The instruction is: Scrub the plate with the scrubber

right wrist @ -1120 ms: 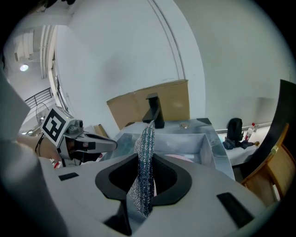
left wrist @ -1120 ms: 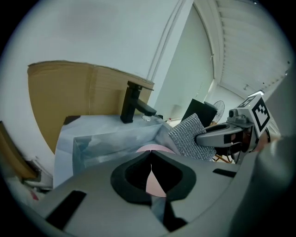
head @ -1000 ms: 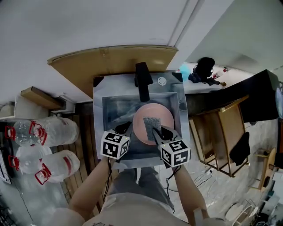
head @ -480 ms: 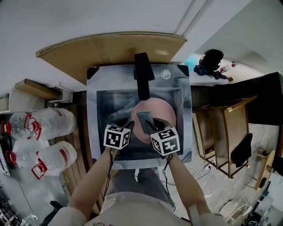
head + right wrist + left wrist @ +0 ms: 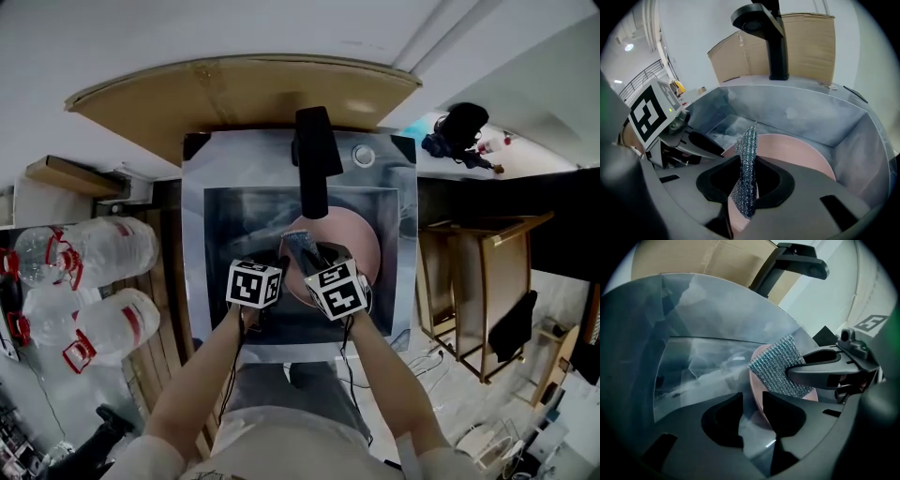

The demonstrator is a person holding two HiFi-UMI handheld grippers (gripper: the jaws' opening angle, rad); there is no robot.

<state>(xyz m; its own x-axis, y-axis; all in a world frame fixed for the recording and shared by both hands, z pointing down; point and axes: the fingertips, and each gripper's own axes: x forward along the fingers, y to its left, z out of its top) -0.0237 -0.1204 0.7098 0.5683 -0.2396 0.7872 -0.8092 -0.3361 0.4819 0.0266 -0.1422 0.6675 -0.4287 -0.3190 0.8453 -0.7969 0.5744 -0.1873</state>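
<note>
A pink plate [image 5: 354, 246] lies in the steel sink [image 5: 216, 220], under the black faucet [image 5: 312, 159]. My right gripper [image 5: 307, 258] is shut on a grey mesh scrubber [image 5: 300, 246], which stands on edge between its jaws [image 5: 747, 174] just above the plate [image 5: 801, 150]. My left gripper [image 5: 273, 265] sits at the plate's left rim. Its jaws have just been opening and now stand apart [image 5: 752, 401]. The plate's rim [image 5: 756, 380] shows in the gap, with no pad pressing on it. The scrubber [image 5: 780, 369] hangs over the plate ahead of them.
Large water bottles [image 5: 94, 281] stand on the floor at the left. A brown board [image 5: 244, 94] leans behind the sink. A wooden rack [image 5: 478, 291] is at the right. The sink walls [image 5: 853, 136] close in around both grippers.
Both grippers have dropped lower into the sink and drawn closer together, the right one carrying the scrubber down over the plate.
</note>
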